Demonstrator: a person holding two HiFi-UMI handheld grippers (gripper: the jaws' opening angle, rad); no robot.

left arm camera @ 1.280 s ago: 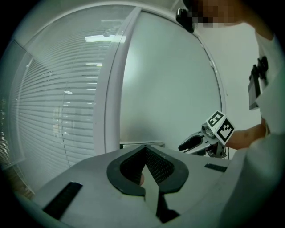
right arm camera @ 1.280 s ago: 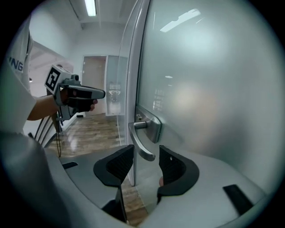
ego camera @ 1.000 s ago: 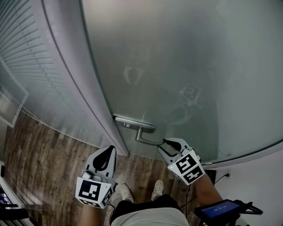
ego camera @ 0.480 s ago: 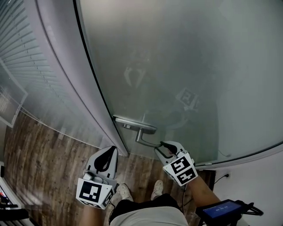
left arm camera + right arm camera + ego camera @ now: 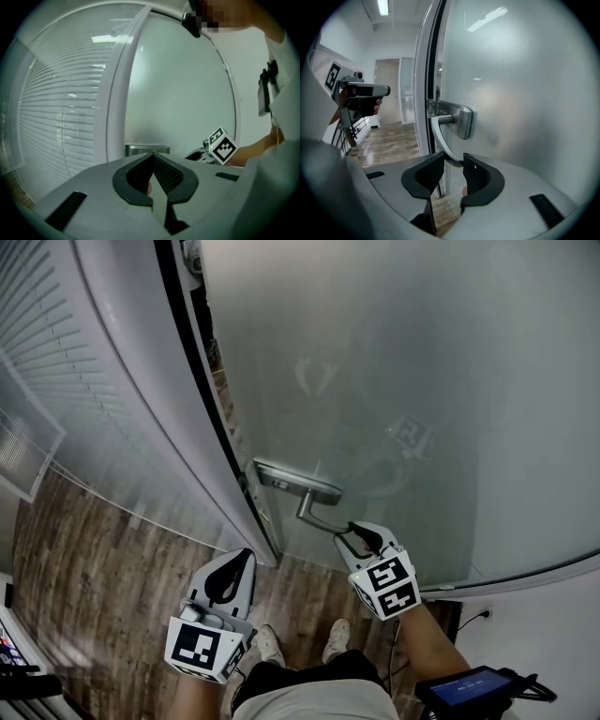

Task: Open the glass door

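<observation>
The frosted glass door point(image 5: 422, 381) stands slightly ajar, with a dark gap along its left edge. Its metal lever handle point(image 5: 314, 512) hangs from a steel plate point(image 5: 295, 482). My right gripper point(image 5: 354, 535) is shut on the lever's free end; in the right gripper view the lever point(image 5: 440, 136) curves down from the plate point(image 5: 464, 122) into the pads of the right gripper point(image 5: 452, 164). My left gripper point(image 5: 228, 579) hangs lower left, apart from the door, shut and holding nothing. In its own view the left gripper point(image 5: 153, 176) points at the door point(image 5: 183, 93).
A grey door frame point(image 5: 141, 399) and a glass wall with blinds point(image 5: 47, 352) stand left of the door. Wood floor point(image 5: 84, 568) lies below. Through the gap a room with wood floor point(image 5: 389, 145) shows. A screen device point(image 5: 469, 688) sits at bottom right.
The door has swung off its frame, and a dark gap now shows along its left edge. The right gripper has stayed on the lever and moved with it. The left gripper has kept still.
</observation>
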